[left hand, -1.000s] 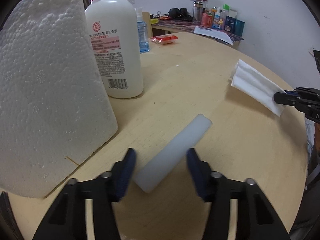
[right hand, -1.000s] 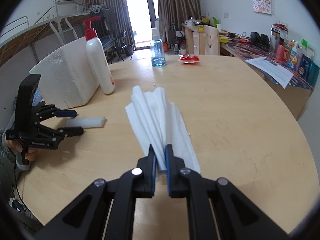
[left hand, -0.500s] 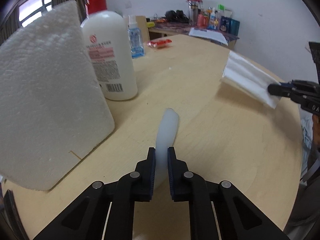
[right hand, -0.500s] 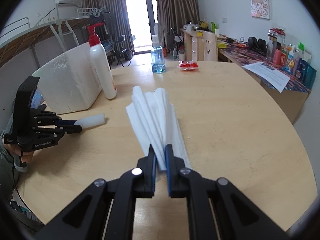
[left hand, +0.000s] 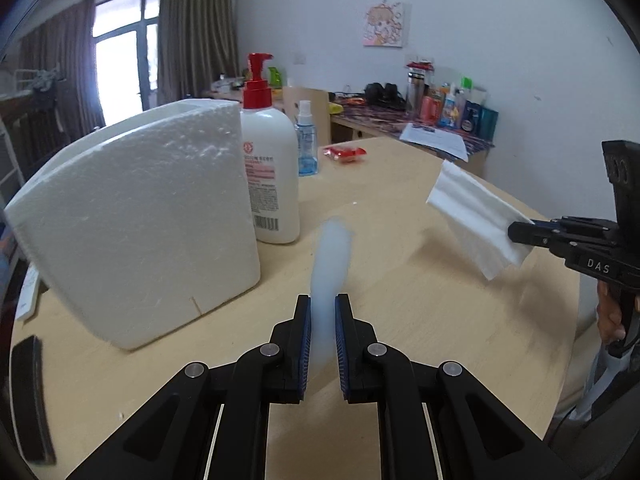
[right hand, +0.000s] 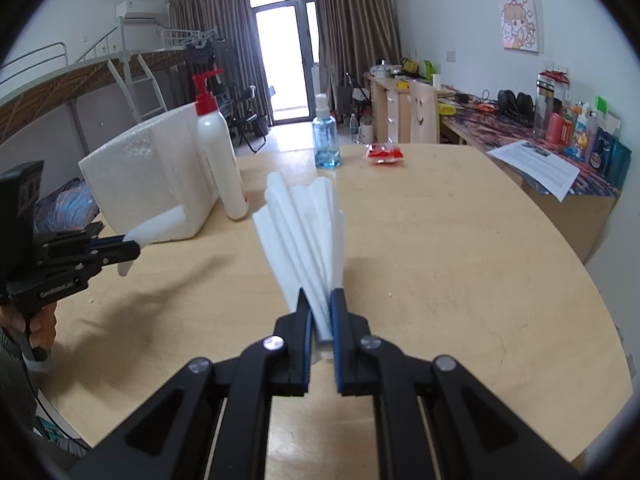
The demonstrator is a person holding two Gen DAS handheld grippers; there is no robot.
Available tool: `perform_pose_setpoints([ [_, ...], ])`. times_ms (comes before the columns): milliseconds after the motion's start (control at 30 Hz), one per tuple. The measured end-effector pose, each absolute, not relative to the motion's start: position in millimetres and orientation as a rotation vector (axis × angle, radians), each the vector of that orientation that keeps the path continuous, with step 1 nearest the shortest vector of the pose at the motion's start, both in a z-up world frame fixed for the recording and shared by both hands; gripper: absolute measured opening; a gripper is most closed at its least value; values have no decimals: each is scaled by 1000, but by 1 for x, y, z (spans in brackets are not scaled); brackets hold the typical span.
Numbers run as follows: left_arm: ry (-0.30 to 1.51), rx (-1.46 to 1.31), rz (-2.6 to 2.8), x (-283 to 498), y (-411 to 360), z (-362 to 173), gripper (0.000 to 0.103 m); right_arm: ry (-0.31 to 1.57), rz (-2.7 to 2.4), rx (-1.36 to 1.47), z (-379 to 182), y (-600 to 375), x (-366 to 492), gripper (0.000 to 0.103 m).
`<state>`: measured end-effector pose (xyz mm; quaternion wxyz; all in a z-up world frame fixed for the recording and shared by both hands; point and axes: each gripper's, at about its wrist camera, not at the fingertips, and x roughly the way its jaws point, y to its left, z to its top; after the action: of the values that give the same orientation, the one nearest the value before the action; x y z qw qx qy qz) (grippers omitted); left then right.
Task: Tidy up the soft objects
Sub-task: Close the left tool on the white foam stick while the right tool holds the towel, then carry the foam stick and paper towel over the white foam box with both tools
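Note:
My left gripper is shut on a white foam strip, which sticks forward and up, clear of the wooden table. In the right wrist view the left gripper holds the foam strip at the left, in front of the white styrofoam box. My right gripper is shut on a folded white paper towel that fans out above the table. From the left wrist view the right gripper holds that paper towel at the right.
A styrofoam box stands at the left with a white pump bottle beside it. Behind are a blue spray bottle and a red packet. A cluttered desk runs along the right wall.
The left gripper closed on the foam strip that lay on the table and lifted it off the surface. The right gripper kept the paper towel raised, nearly still.

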<state>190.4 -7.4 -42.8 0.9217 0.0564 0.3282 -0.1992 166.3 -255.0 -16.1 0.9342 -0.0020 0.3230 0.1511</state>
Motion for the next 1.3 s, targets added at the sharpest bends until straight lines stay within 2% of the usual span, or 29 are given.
perform_pose_setpoints([
  [767, 445, -18, -159, 119, 27, 26, 12, 455, 435, -49, 38, -209, 148, 11],
  [1300, 332, -16, 23, 76, 67, 45, 13, 351, 601, -92, 60, -159, 132, 11],
])
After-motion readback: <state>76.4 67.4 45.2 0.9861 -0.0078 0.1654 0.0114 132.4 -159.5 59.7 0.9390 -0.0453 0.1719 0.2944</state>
